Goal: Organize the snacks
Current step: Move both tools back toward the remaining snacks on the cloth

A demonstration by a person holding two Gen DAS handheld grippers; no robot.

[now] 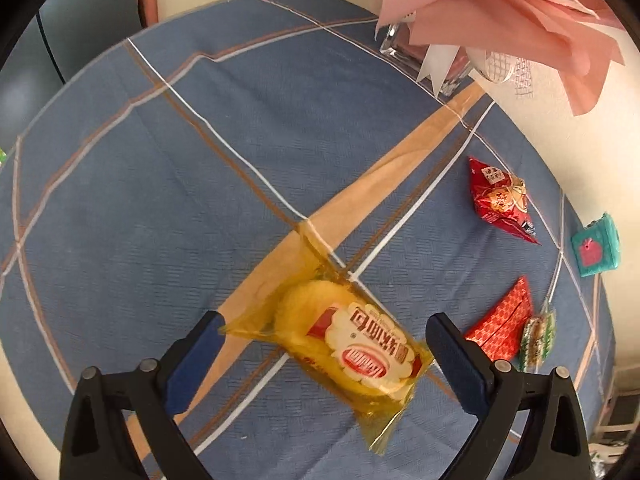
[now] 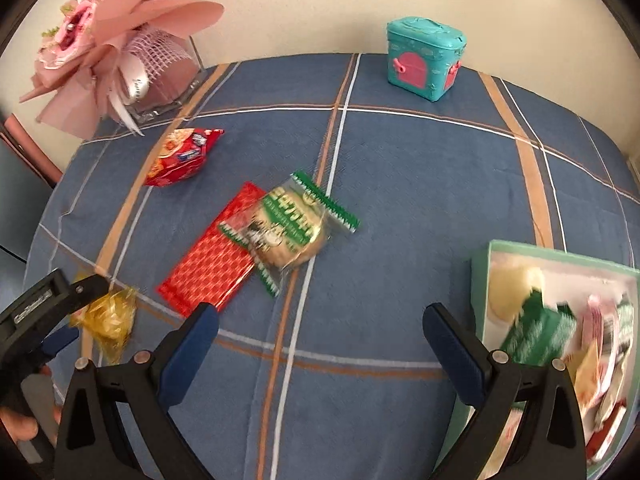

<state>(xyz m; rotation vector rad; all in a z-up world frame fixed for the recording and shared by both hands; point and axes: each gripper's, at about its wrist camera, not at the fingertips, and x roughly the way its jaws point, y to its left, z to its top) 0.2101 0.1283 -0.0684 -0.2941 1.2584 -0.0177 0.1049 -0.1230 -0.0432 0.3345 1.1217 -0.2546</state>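
- The left hand-held gripper [image 1: 324, 344] tilts steeply down over the desk [image 1: 160, 184], its jaws spread wide around the yellow cake packet [image 1: 344, 344], pads not pressing.
- The right hand-held gripper [image 2: 320, 336] angles down, jaws apart and empty, beside the snack box [image 2: 560, 256].

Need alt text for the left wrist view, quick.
The open left gripper straddles a yellow cake packet lying on the blue plaid tablecloth, pads not pressing it. Two red snack packets lie to the right.
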